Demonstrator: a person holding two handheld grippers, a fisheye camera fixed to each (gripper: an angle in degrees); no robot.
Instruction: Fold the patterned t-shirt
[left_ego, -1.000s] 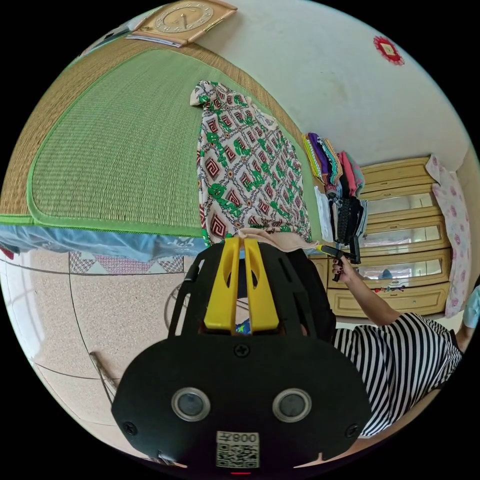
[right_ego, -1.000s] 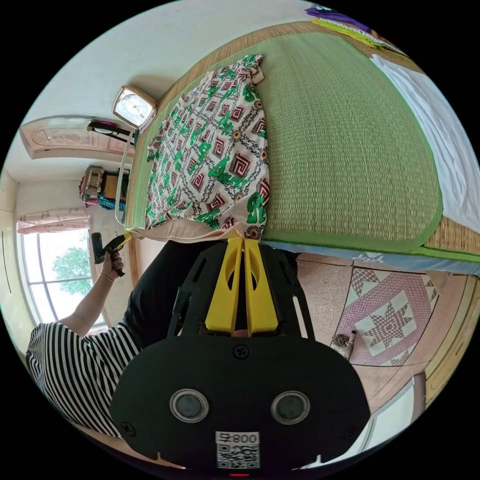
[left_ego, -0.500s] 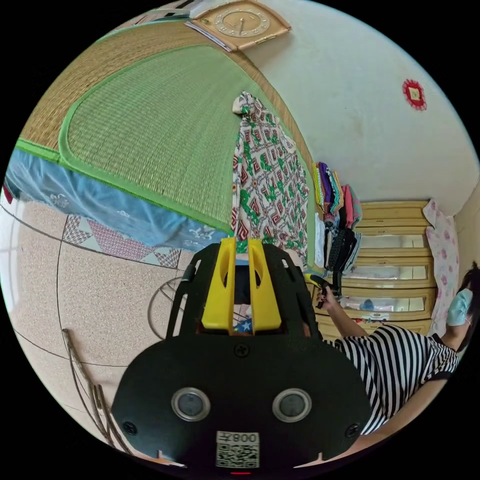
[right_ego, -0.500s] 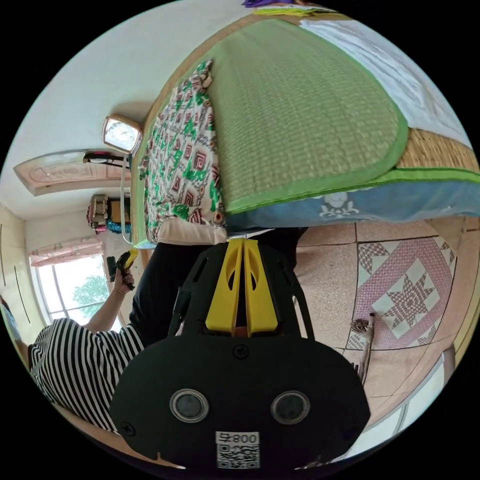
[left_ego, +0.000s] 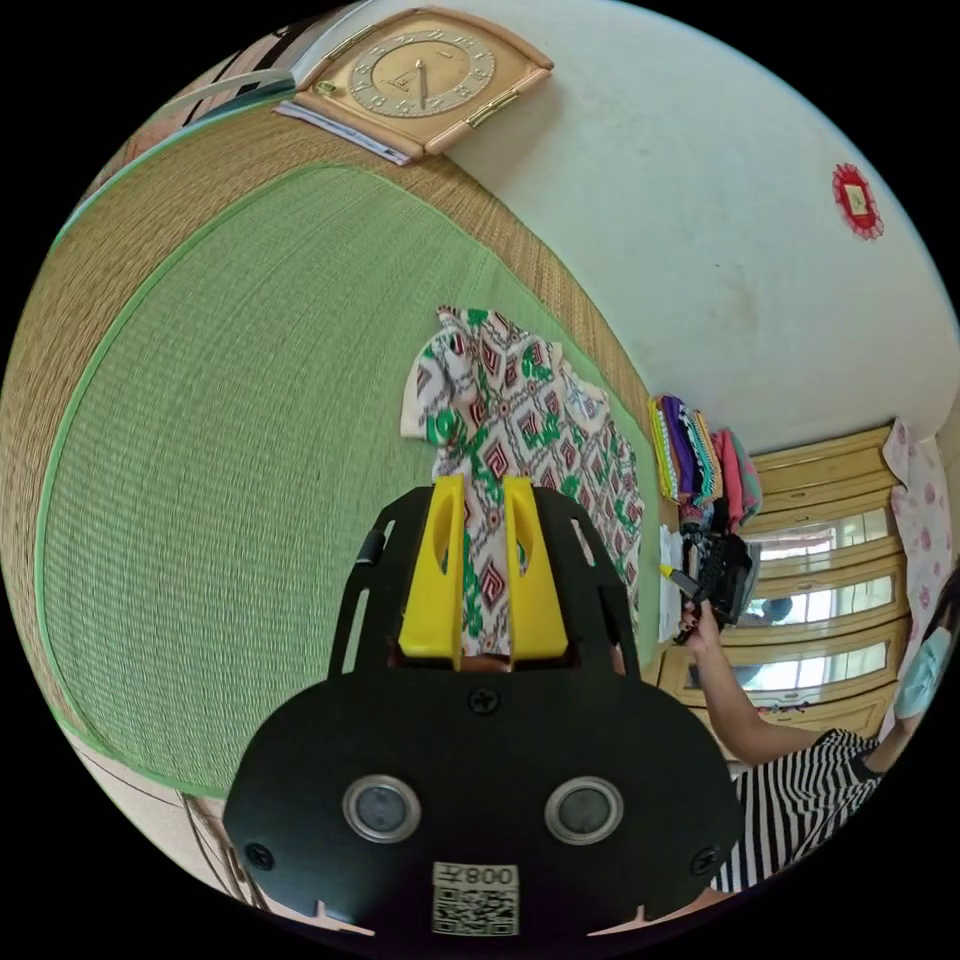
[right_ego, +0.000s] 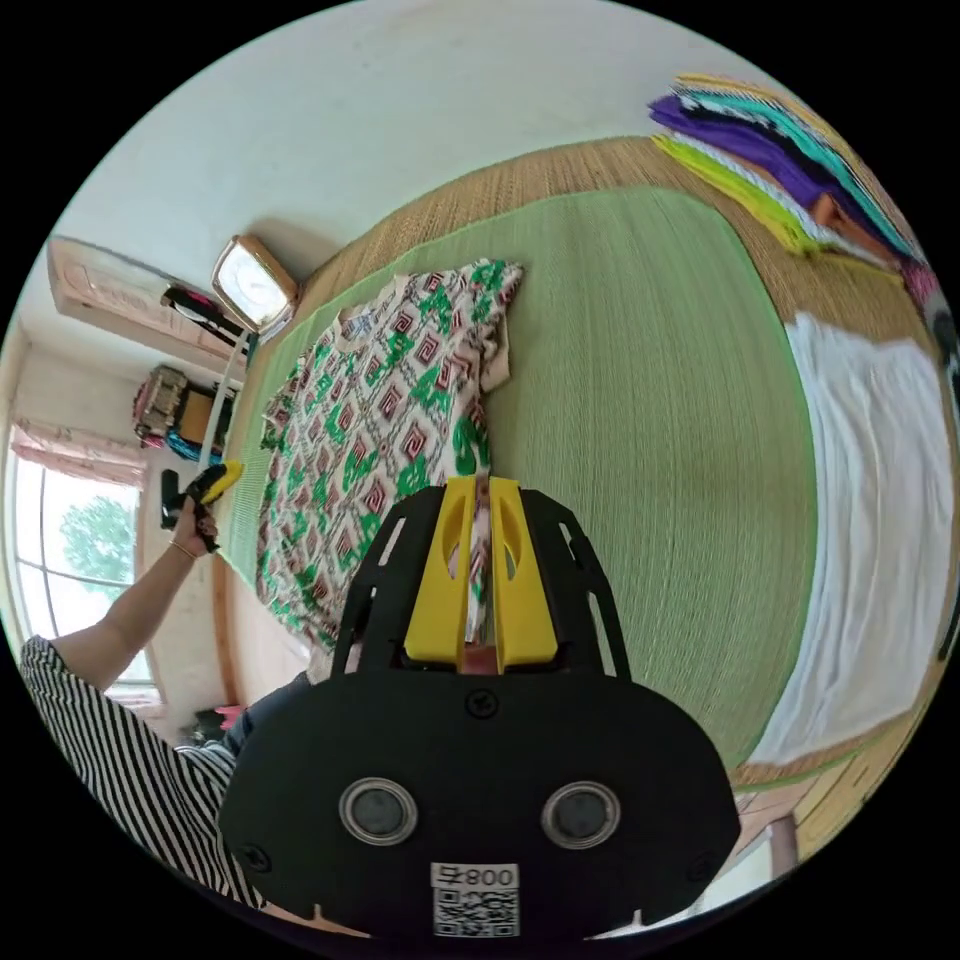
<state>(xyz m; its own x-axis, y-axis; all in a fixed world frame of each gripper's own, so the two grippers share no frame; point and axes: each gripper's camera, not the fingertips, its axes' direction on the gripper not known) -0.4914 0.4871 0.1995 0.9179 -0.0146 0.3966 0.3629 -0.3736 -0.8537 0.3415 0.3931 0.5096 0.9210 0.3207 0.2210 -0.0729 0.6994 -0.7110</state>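
The patterned t-shirt (left_ego: 520, 420), white with green and red motifs, lies on the green woven mat (left_ego: 230, 420) of a bed. My left gripper (left_ego: 484, 485) hovers over the shirt's near end, its yellow jaws a little apart with cloth showing in the gap. In the right gripper view the t-shirt (right_ego: 370, 420) stretches up to the left across the mat (right_ego: 660, 400). My right gripper (right_ego: 482, 485) has its jaws nearly together on a strip of the shirt's edge. A hand holds the other gripper (right_ego: 205, 490) past the shirt's far side. The other gripper (left_ego: 690, 585) appears likewise in the left gripper view.
A clock (left_ego: 420, 80) leans against the wall at the mat's end. Folded clothes (right_ego: 790, 150) are stacked beside a white cloth (right_ego: 880, 500). A wooden cabinet (left_ego: 820, 560) stands behind. The person in a striped top (right_ego: 110, 740) stands at the bed's edge.
Both views have swung from the bed's edge and floor to above the mat. The shirt's lower end, which hung over the edge, now rests on the mat. The left jaws' gap has widened.
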